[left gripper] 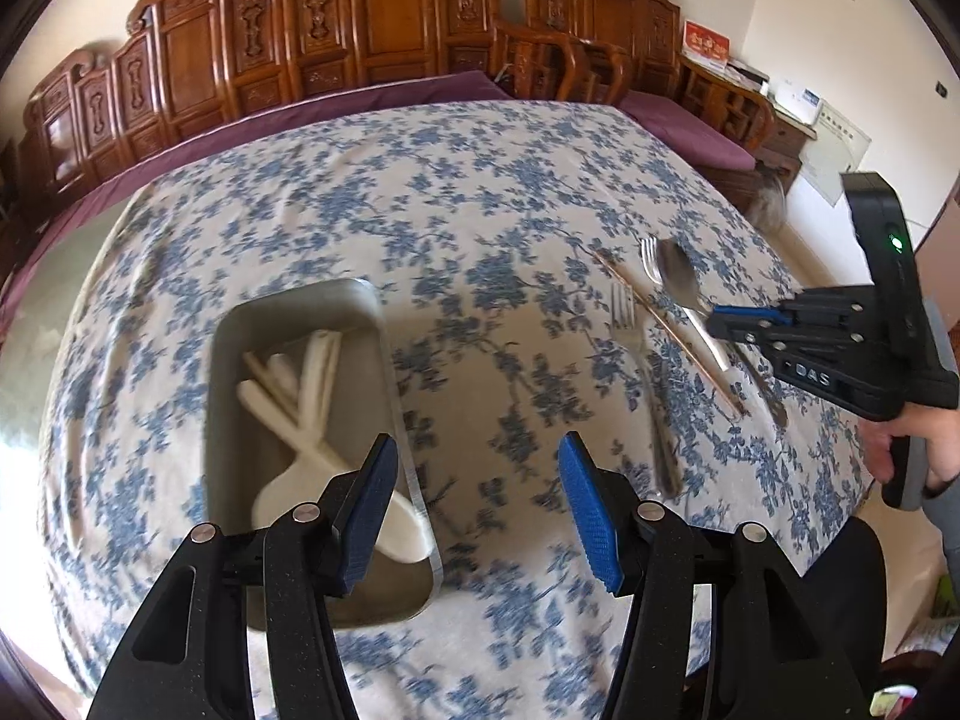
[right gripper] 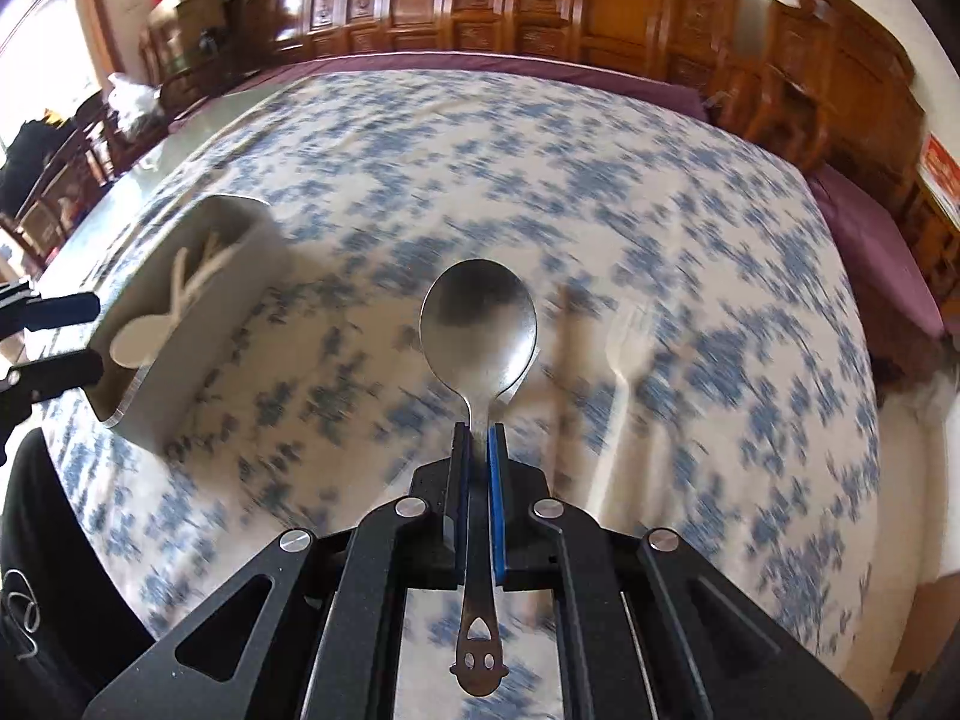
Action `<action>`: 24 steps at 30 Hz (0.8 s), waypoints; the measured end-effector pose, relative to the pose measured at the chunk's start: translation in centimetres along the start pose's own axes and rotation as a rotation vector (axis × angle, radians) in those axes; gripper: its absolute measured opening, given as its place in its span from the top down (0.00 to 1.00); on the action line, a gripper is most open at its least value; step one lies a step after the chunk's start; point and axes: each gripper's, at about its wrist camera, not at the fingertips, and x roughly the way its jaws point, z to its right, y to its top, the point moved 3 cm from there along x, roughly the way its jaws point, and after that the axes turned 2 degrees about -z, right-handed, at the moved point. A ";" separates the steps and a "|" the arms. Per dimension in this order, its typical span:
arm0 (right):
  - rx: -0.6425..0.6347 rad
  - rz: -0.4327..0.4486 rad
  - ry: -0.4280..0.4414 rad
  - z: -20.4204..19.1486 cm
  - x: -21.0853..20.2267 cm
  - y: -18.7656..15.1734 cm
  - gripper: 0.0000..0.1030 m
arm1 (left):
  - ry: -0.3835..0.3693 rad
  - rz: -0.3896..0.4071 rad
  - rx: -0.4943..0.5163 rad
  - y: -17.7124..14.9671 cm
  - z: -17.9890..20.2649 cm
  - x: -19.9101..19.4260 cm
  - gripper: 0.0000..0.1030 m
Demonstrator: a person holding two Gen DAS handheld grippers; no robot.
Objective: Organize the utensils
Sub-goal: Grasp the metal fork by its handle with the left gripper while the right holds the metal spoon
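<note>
Right hand-held gripper [left gripper: 729, 324] marked "DAS", around spoon [right gripper: 478, 324]

- Your left tongs [left gripper: 477, 501] stand parted, blue pads [left gripper: 591, 516] well apart with nothing between them, tilted steeply down.
- Your right tongs [right gripper: 480, 450] are clamped tight, the two pads pressing on the thin neck of a metal spoon [right gripper: 480, 324], also angled steeply down.
- In the left wrist view, your right tongs [left gripper: 729, 324] sit far right, lying almost level across the picture.
- Your right hand [left gripper: 912, 444] wraps the grip below them.
</note>
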 end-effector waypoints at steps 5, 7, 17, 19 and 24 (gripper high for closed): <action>0.055 -0.004 -0.011 2.6 0.0 -2.7 0.93 | -0.024 -0.036 0.022 0.7 2.8 2.5 0.48; 0.075 -0.006 -0.012 3.4 -0.1 -3.8 0.93 | -0.030 -0.048 0.025 0.9 3.7 3.5 0.48; 0.130 -0.022 -0.004 5.2 0.0 -6.9 0.93 | -0.074 -0.113 0.086 2.5 8.7 8.9 0.49; 0.136 -0.021 -0.010 5.5 -0.1 -7.2 0.93 | -0.083 -0.129 0.091 2.9 9.4 9.7 0.53; 0.144 -0.027 -0.015 6.0 -0.1 -7.4 0.93 | -0.091 -0.152 0.096 4.1 10.6 11.3 0.58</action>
